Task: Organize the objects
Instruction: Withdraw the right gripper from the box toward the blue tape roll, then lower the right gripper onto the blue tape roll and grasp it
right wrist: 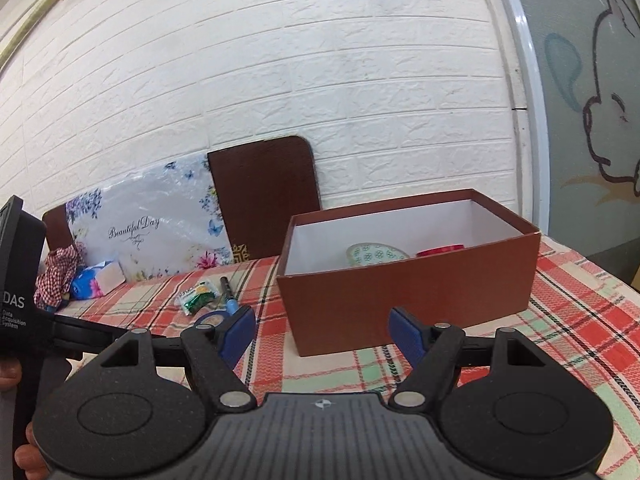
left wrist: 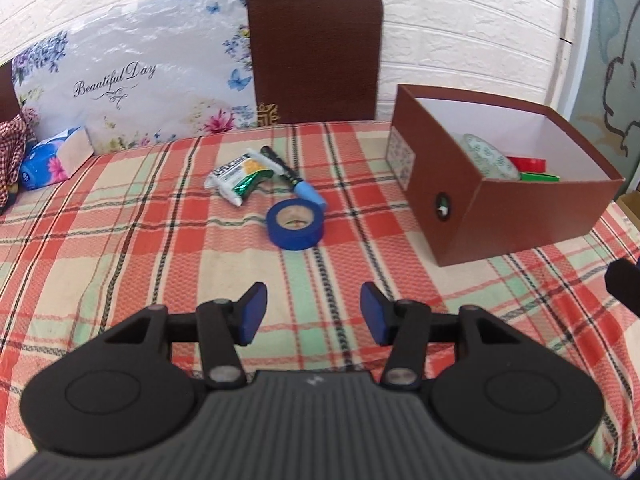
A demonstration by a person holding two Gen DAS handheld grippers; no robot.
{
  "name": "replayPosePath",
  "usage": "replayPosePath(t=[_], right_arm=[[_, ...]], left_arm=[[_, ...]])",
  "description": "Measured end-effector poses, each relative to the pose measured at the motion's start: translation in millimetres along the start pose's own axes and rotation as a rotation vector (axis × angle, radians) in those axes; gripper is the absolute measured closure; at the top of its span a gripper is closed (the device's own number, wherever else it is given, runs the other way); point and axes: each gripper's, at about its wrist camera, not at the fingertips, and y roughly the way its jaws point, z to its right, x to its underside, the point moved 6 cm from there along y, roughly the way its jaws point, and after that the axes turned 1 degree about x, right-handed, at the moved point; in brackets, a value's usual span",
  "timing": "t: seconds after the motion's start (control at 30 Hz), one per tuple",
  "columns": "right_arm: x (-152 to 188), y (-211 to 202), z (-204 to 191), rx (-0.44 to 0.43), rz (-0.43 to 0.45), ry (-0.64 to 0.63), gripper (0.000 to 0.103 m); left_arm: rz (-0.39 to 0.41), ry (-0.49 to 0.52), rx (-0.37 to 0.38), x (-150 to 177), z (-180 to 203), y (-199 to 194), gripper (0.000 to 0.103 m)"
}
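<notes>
A blue tape roll [left wrist: 296,224] lies flat on the plaid tablecloth [left wrist: 120,240]. Behind it lie a black marker with a blue cap [left wrist: 294,180] and a white-green packet [left wrist: 236,178]. My left gripper [left wrist: 313,314] is open and empty, a short way in front of the tape roll. A brown open box [left wrist: 492,208] at the right holds a patterned round disc [left wrist: 488,156], a red roll [left wrist: 528,164] and a green item [left wrist: 540,177]. My right gripper [right wrist: 322,334] is open and empty, in front of the box [right wrist: 400,300]. The packet [right wrist: 196,296] and marker [right wrist: 227,290] show left of it.
A floral "Beautiful Day" board [left wrist: 132,80] and a brown board [left wrist: 316,52] lean on the white brick wall. A blue tissue pack [left wrist: 52,158] and a red checked cloth [left wrist: 12,148] lie at the far left. The left gripper's body [right wrist: 20,280] shows at the right view's left edge.
</notes>
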Motion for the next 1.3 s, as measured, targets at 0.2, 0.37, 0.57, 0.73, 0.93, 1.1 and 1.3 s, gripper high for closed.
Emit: replayPosePath(t=[0.2,0.37,0.57,0.73,0.93,1.1,1.3], right_arm=[[-2,9,-15,-0.013,-0.016,-0.038,0.029],[1,20,-35,-0.038,-0.039,-0.082,0.029],[13,35,-57,-0.075,-0.083,-0.132,0.03],[31,55,-76,-0.11,-0.153,-0.168,0.03],[59,91,-111,-0.195,-0.251,-0.246,0.031],[55,162,-129,-0.177,-0.283,-0.272,0.034],[43,243,-146,-0.113,-0.309,-0.272,0.045]], left_arm=[[-0.005,-0.025,-0.015,2,-19,11,0.048],[-0.014,-0.052,-0.032,5,-38,24,0.047],[-0.03,-0.071,-0.07,10,-64,43,0.047],[-0.011,-0.075,-0.118,13,-105,55,0.047],[0.074,-0.141,-0.318,28,-202,72,0.026],[0.138,-0.225,-0.253,31,-217,70,0.025],[0.138,-0.206,-0.227,29,-214,77,0.025]])
